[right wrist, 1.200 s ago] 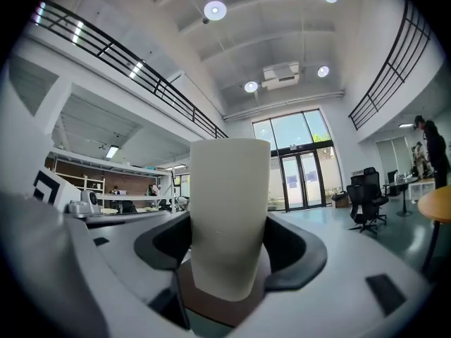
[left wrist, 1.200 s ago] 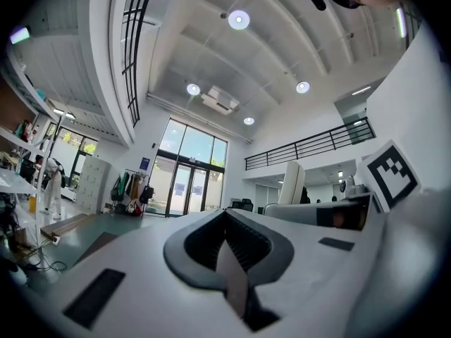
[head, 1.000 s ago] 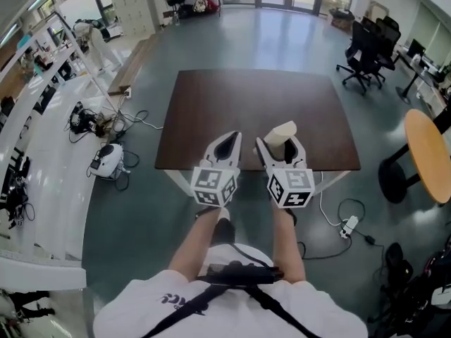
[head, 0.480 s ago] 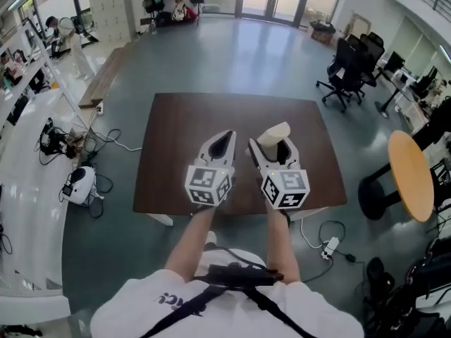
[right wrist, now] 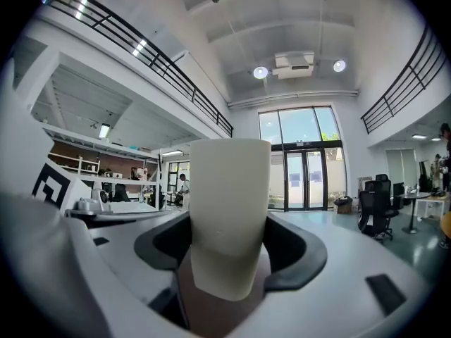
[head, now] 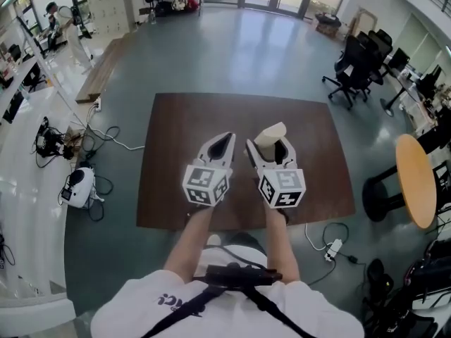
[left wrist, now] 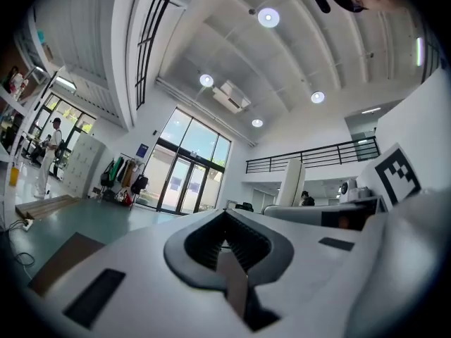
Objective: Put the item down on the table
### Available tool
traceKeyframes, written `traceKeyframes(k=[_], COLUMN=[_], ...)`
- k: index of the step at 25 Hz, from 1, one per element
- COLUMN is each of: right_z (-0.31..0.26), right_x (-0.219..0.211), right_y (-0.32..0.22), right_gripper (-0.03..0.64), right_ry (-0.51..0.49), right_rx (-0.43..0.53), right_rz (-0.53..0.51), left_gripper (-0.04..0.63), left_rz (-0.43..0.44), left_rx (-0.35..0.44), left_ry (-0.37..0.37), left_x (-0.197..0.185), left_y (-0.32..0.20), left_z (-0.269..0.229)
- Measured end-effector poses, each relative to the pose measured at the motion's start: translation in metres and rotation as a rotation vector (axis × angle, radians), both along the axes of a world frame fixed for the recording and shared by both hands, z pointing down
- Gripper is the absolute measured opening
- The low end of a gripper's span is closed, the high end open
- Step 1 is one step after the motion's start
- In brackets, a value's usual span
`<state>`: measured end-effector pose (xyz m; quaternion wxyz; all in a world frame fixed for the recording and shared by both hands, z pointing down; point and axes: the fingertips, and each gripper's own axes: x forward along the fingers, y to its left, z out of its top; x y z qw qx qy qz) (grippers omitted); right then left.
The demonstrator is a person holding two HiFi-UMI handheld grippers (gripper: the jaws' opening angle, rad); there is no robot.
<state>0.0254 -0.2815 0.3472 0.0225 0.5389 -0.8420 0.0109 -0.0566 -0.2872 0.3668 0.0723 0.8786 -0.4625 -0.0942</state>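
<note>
The right hand-held gripper (head: pixel 272 145) grips a cream cup (right wrist: pixel 229 210) between its jaws, over the brown desk (head: pixel 183 132). Just beside it, the left hand-held gripper (head: pixel 224 141) has its jaws closed on nothing.

Office atrium with desk chairs (head: pixel 361 60), mezzanine (right wrist: pixel 180 76)

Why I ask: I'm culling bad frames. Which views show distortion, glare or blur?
Head view: sharp, though the wide lens bows the table edges and the floor shows sheen by the doors. Left gripper view: fisheye circle with black corners, ceiling lamps bloom, the shut left gripper looks soft up close. Right gripper view: same fisheye; the gripped cream cup is slightly soft, the hall behind clear.
</note>
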Motion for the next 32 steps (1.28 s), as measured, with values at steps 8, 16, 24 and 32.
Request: traceKeyframes(k=[8,16,24,32], right_z=[0.042,0.094,0.144,0.220], right_x=[0.009,0.018,0.067,0.122], right_y=[-0.049,-0.086,-0.124,-0.150], right_gripper=[0.322,0.322,0.322,0.322], right_ry=[0.015,0.017,0.049,0.108], right_rx=[-0.098,-0.194,-0.305,-0.500], right_rz=[0.000,0.004,0.041,0.117], left_gripper=[0.012,0.012,0.012,0.012], left_rz=[-0.031,-0.025,-0.003,0.055], left_rx=[-0.059,-0.125,-0.187,-0.265], left_ry=[-0.037,-0.052,-0.086,-0.092], left_x=[0.002,0.015,0.058,0.097], left_y=[-0.032,-0.072,-0.112,-0.143], left_z=[0.031,0.072,0.112,0.157])
